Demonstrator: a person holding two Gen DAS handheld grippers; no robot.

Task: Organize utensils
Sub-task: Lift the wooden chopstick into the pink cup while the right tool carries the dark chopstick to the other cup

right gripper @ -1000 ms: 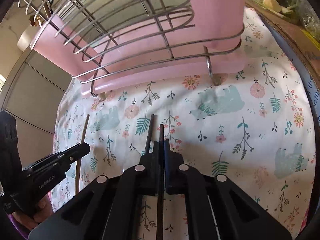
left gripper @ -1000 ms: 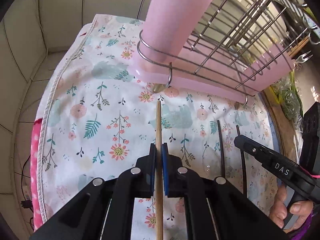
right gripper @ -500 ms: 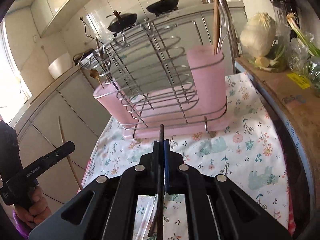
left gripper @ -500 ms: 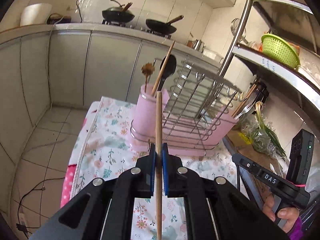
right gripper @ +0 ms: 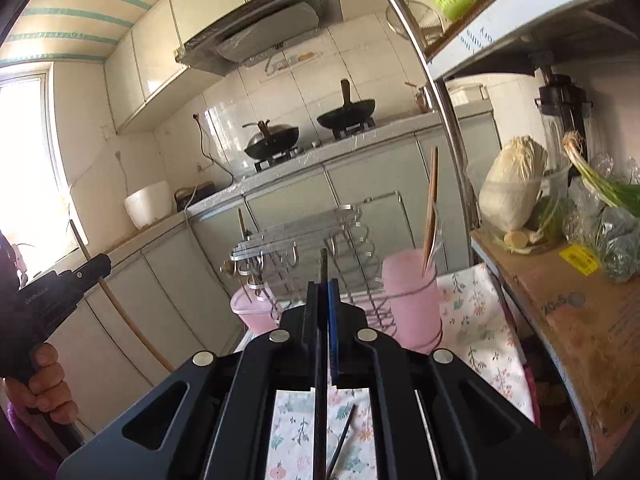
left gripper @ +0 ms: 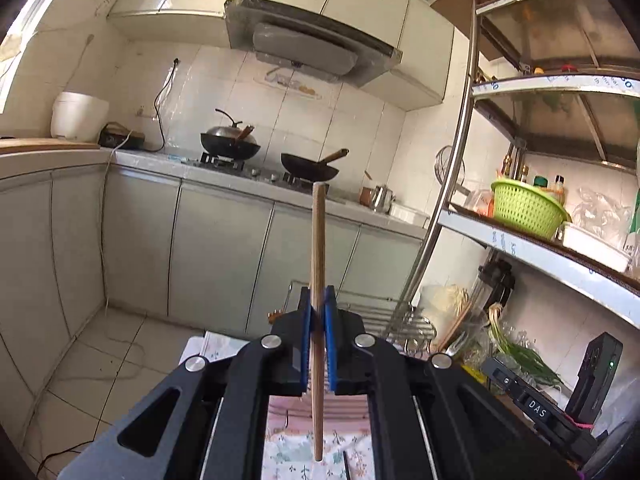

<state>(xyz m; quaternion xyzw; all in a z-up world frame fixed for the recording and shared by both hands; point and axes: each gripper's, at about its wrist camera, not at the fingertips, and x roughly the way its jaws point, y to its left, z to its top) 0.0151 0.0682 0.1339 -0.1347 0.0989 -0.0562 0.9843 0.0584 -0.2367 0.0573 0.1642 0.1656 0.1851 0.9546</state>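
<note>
Above the desk with its floral-print cloth (right gripper: 472, 312), I hold two tools raised and nearly level. My left tool (left gripper: 318, 304) is clamped on a long pale wooden chopstick (left gripper: 318, 248), its blue pads pressed to either side of the shaft. My right tool (right gripper: 323, 292) is clamped on a thin dark chopstick (right gripper: 323, 264).

Each stick runs along its tool's own line, long axis pointing forward and slightly up toward the kitchen's far counter, with the back end trailing under the tool over the cloth. One more dark stick (right gripper: 340, 444) lies on the cloth beneath the right tool.

Ahead of the right tool stands a silver wire dish rack (right gripper: 320, 232) with a pink plastic utensil cup (right gripper: 408, 304) at its right end, already holding a wooden stick, and another pink cup (right gripper: 252, 312) at its left end.

I judge the step in hand to be carrying both sticks to a cup. To do it well, I would tip each tool until its stick hangs near upright, centre the lower end over the cup's mouth clear of the wire loops, lower it inside, then release.
</note>
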